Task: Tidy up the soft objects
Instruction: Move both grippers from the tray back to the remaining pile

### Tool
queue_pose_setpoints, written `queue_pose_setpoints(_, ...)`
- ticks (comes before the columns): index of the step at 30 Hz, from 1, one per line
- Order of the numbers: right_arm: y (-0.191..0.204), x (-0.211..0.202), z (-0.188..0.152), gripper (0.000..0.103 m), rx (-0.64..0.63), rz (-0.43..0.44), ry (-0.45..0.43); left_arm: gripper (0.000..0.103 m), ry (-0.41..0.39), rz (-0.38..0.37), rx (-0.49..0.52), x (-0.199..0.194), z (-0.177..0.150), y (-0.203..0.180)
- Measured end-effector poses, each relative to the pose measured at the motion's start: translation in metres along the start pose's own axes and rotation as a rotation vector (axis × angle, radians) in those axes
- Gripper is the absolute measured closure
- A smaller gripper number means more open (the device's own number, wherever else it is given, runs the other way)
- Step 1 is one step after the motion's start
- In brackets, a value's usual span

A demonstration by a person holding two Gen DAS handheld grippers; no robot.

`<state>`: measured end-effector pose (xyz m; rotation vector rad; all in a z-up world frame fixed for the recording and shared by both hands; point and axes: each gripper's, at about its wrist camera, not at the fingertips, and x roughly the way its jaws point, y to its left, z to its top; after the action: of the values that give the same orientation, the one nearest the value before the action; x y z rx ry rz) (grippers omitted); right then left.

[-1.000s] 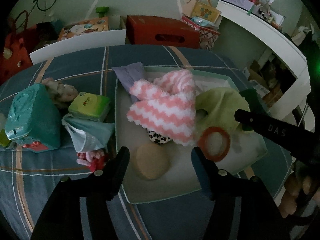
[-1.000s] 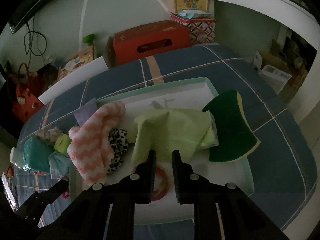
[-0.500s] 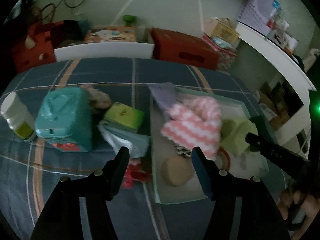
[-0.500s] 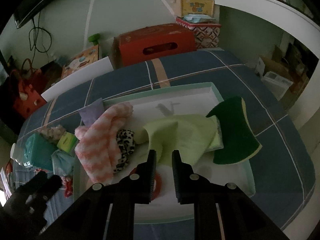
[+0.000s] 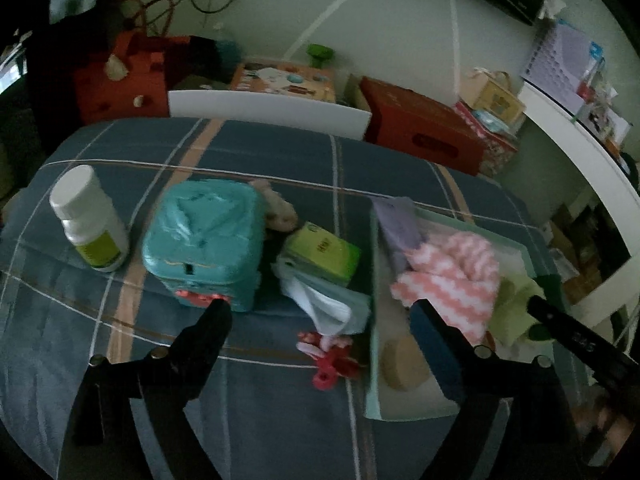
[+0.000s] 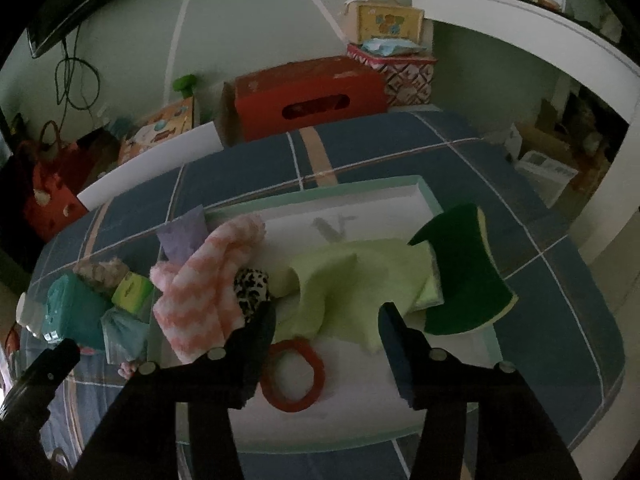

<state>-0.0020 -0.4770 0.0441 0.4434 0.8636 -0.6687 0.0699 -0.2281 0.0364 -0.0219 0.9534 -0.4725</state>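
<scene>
A pale green tray (image 6: 425, 194) sits on the plaid blue cover. It holds a pink-and-white striped cloth (image 6: 208, 280), a leopard-print piece (image 6: 252, 288), a lime cloth (image 6: 360, 276), a green sponge (image 6: 464, 276) and a red ring (image 6: 292, 376). My right gripper (image 6: 325, 320) hangs over the ring and the lime cloth, its jaws opening with nothing gripped. My left gripper (image 5: 320, 312) hovers left of the tray (image 5: 374, 320), its jaws opening wide and empty. Beyond it lie a pale blue cloth (image 5: 328, 304) and a small red-and-pink toy (image 5: 332, 356).
Left of the tray stand a white bottle (image 5: 90, 224), a teal box (image 5: 204, 240) and a green pack (image 5: 324, 254). A tan round pad (image 5: 404, 364) and a lavender cloth (image 5: 396, 220) lie in the tray. Red boxes (image 6: 308, 96) and a white board line the far edge.
My left gripper has swung left, off the tray and over the loose items, and its jaws have widened. The right gripper stayed over the tray and went from nearly shut to open.
</scene>
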Motion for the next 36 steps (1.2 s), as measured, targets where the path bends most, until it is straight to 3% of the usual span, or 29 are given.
queue_pose_setpoints(4,-0.004,0.0,0.002,0.035,0.024,-0.008,-0.008,0.003,-0.015,0.055,-0.007,-0.001,0.001,0.01)
queue_pose_setpoints(10,-0.001,0.002,0.001,0.027,0.013,-0.001,-0.011,0.003,-0.019,0.088,-0.063,-0.005,0.006,0.034)
queue_pose_setpoints(14,0.004,-0.007,0.003,0.0,0.006,0.028,-0.084,0.003,-0.04,0.115,-0.102,-0.011,0.009,0.05)
queue_pose_setpoints(24,0.031,-0.021,0.005,0.0,-0.028,0.099,-0.173,0.003,-0.095,0.157,-0.168,-0.023,0.015,0.082)
queue_pose_setpoints(36,0.091,-0.024,-0.004,0.0,-0.192,0.23,-0.157,0.003,-0.116,0.172,-0.229,-0.034,0.018,0.11)
